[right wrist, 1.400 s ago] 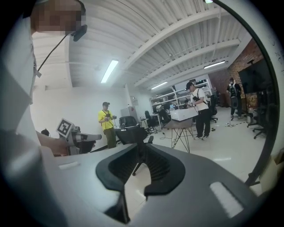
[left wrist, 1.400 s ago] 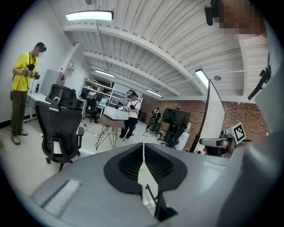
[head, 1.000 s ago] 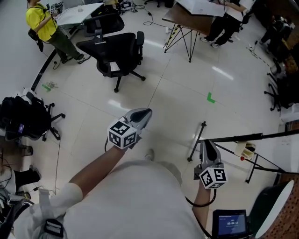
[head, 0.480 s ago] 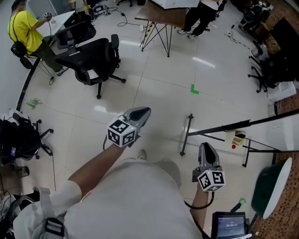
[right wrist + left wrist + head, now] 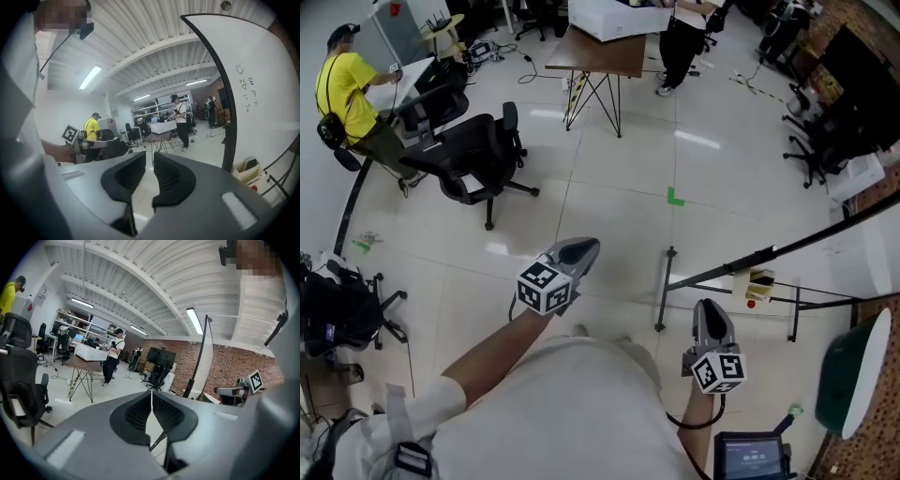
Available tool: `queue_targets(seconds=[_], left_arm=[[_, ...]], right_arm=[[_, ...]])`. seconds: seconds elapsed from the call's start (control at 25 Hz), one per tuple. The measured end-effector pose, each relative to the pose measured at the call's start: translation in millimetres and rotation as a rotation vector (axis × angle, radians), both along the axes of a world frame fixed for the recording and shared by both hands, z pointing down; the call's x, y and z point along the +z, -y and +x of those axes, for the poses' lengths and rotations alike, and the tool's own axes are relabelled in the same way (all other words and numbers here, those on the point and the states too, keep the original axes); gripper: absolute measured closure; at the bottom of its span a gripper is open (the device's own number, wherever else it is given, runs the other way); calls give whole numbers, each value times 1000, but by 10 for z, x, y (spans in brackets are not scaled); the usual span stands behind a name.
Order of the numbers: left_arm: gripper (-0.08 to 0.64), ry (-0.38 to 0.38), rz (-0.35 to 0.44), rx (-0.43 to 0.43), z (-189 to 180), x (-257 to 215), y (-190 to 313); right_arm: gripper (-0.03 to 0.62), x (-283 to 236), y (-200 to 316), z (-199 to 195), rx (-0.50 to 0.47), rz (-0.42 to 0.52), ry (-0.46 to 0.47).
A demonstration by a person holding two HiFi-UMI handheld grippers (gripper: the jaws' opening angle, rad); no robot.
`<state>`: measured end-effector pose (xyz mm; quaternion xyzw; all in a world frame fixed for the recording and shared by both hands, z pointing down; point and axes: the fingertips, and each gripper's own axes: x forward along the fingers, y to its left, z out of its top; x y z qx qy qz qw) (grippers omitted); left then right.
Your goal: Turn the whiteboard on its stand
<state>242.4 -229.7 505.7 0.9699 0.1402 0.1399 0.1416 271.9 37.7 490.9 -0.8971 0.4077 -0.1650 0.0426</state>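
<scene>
The whiteboard point(image 5: 787, 246) stands at the right, seen from above as a dark top edge with its white face point(image 5: 262, 93) behind. Its stand's foot point(image 5: 661, 291) rests on the floor. A small box point(image 5: 757, 281) hangs on the frame. My right gripper point(image 5: 710, 319) hovers just left of the board's near edge, apart from it. A narrow gap shows between its jaws point(image 5: 150, 157), and nothing is in it. My left gripper point(image 5: 577, 251) is further left over bare floor, shut and holding nothing point(image 5: 151, 392).
A black office chair point(image 5: 473, 155) and a trestle table point(image 5: 600, 52) stand further off. A person in yellow point(image 5: 347, 94) is at the far left, and another person point(image 5: 680, 37) is by the table. Dark bags point(image 5: 337, 314) lie at the left. A green round seat point(image 5: 853, 375) is at the right.
The head view has swung. The chair and table have slid across it, and the whiteboard's foot and edge now lie nearer its middle. Both grippers moved along level, with their jaws unchanged.
</scene>
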Motion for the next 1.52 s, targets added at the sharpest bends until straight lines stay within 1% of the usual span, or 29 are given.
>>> queue_targets(seconds=[0.2,0.36,0.56,0.72,1.08,1.36,1.52], left_arm=[[535,-20,29,64,288,-209,-424],[535,-37,40,117,477,-337,-792],[534,-21,41,188,571,-312,-1297],[534,-5,57,236,594,-254,-1600],[534,1,85,299,628,-199,-2070],[532,21,116,334,639,-200,-2257],[531,27,127,352,684,-206,-2300]], right_arm=[[537,-130,-347,164,46,30,-23],[537,-173,-596,210,68,13,-49],[537,-142,-921,196,111,23,-46],[537,-103,-1174,146,145,30,-42],[537,37,-1579,124,195,55,-46],[537,185,-1800,76,242,86,-26],[537,278,-1852,61,260,89,-7]])
